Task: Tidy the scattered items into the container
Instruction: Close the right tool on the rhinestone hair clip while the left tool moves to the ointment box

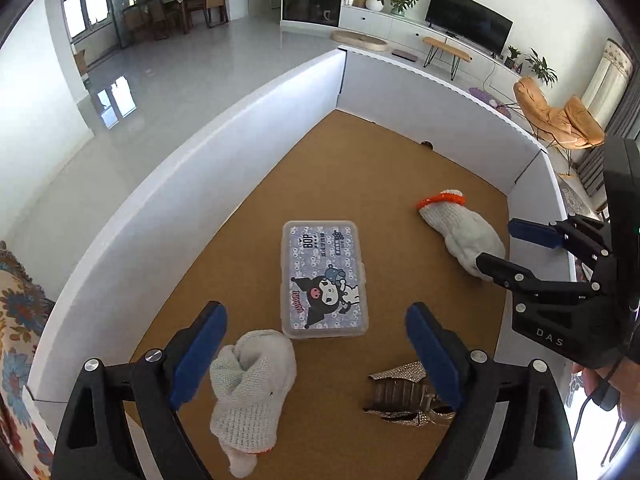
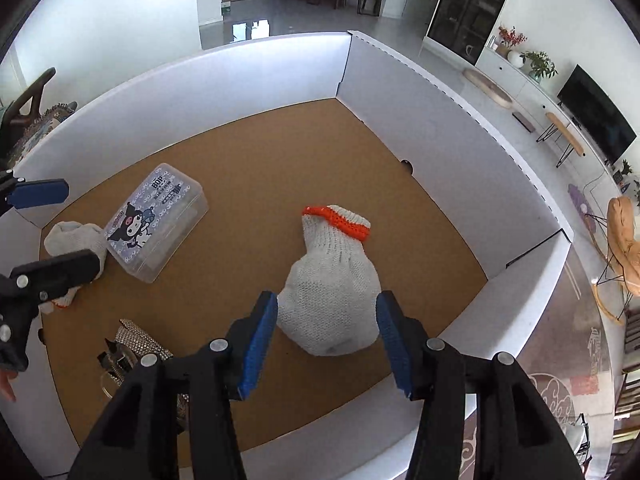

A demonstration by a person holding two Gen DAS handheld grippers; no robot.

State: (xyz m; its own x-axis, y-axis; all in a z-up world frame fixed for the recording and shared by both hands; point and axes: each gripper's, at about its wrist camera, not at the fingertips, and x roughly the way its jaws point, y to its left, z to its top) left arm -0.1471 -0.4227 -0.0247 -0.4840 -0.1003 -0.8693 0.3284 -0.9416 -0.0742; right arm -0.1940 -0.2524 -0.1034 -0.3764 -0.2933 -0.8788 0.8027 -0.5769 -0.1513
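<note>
Four items are being seen inside the white-walled box, all lying on its brown floor: a clear case with a cartoon lid, two knitted gloves, and a glittery clip.

Left gripper: its jaws are being held wide apart, nothing gripped. One balled glove is lying between the blue pads, just beside the left pad and touching the near edge of the case; contact with the pad cannot be told. The clip is lying against the inner side of the other pad, partly hidden by it.

Right gripper: its jaws are being held about half open, pointing steeply down. The orange-cuffed glove is lying between the pads, cuff pointing away. The pads are standing close at either side of its rounded end; no squeeze is being shown in the knit, so no grip is being read.

From the right wrist view, the case is being seen tilted toward the left wall, with the balled glove touching its left side and the left gripper's fingers hanging over that glove. The clip is lying near the front wall, partly covered by the right gripper's body.

A person's hand is being glimpsed behind the right gripper.
</note>
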